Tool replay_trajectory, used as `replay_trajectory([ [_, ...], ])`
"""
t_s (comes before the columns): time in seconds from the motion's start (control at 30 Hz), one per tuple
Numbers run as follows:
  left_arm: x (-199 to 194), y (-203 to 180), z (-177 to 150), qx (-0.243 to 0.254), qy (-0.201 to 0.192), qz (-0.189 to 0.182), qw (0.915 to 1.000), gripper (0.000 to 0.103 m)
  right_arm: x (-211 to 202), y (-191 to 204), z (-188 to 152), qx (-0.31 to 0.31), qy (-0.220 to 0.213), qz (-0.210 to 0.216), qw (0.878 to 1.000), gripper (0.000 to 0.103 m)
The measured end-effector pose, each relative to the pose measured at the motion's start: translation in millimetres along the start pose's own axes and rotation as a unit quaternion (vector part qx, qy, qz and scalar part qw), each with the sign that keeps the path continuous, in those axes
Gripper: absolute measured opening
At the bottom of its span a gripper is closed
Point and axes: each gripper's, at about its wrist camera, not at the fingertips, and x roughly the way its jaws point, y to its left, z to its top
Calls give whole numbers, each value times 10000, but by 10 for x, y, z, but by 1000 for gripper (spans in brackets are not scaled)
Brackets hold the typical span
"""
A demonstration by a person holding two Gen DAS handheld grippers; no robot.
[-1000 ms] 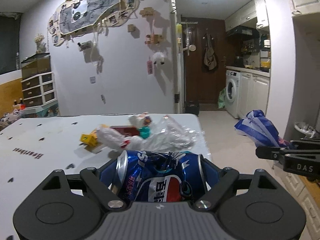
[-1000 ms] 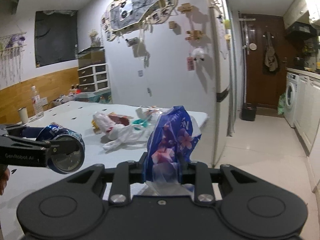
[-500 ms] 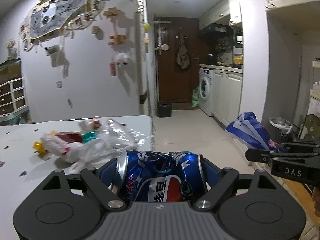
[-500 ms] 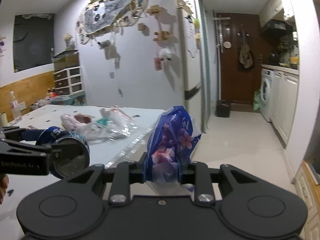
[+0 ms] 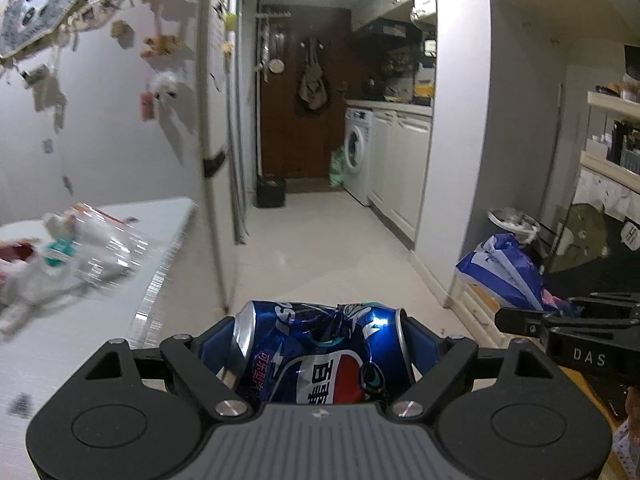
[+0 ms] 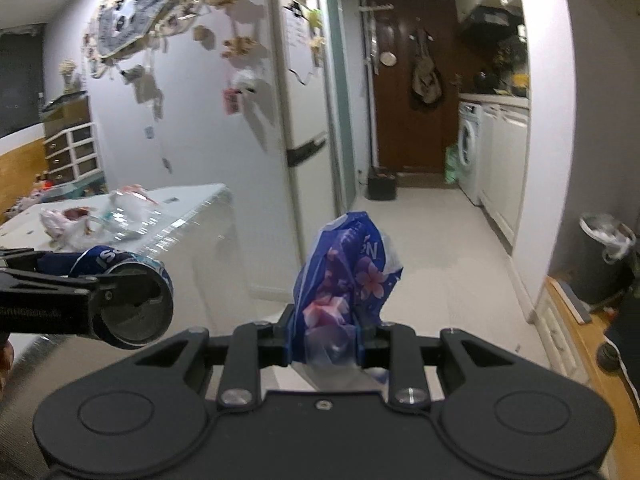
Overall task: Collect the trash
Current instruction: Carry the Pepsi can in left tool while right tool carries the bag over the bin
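Trash heap [image 5: 68, 248] lay at the left edge of the left wrist view: blurred clear plastic, a white wad and a teal scrap, resting on the white table [image 5: 160, 216] near its far corner. The same heap [image 6: 100, 216] appeared at mid-left of the right wrist view, on the table [image 6: 208, 200] beside a white refrigerator [image 6: 304, 128].

Pepsi can [image 5: 320, 352], blue and crushed in the middle, sat at lower centre of the left wrist view. It lay crosswise in the left gripper [image 5: 322, 344], whose jaws were clamped against its two ends. In the right wrist view the can [image 6: 128, 296] showed end-on at lower left, its bottom facing the lens, with the left gripper [image 6: 100, 292] reaching in from the frame's left edge.

Blue plastic wrapper [image 6: 348, 276], printed with pink flowers, stood up at centre of the right wrist view. The right gripper [image 6: 326, 340] had its jaws drawn close and pinched on the wrapper's lower part. In the left wrist view the wrapper [image 5: 508, 272] appeared at right, with the right gripper [image 5: 560, 320] entering from the right edge, marked DAS.

Washing machine [image 5: 358, 156] stood right of centre in the background, below white cabinets, beside a dark brown door [image 5: 296, 100].

Trash bin [image 6: 604, 256], dark with a white liner folded over its rim, stood at the far right of the right wrist view against the wall. It also showed in the left wrist view [image 5: 516, 220], just behind the wrapper.
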Motion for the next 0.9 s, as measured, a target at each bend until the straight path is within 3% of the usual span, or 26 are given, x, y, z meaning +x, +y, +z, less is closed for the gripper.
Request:
replay_trajectory([
  [0.27, 754, -282, -334, -63, 608, -224, 9979, 87, 361, -329, -341, 63, 524, -137, 9985, 28],
  [0.5, 1425, -224, -708, -158, 1195, -159, 9926, 87, 992, -571, -763, 274, 1230, -254, 9917, 28],
  [0.9, 2334, 34, -1721, -617, 2165, -247, 9740, 87, 2049, -504, -1552, 613, 2364, -169, 9696, 29],
])
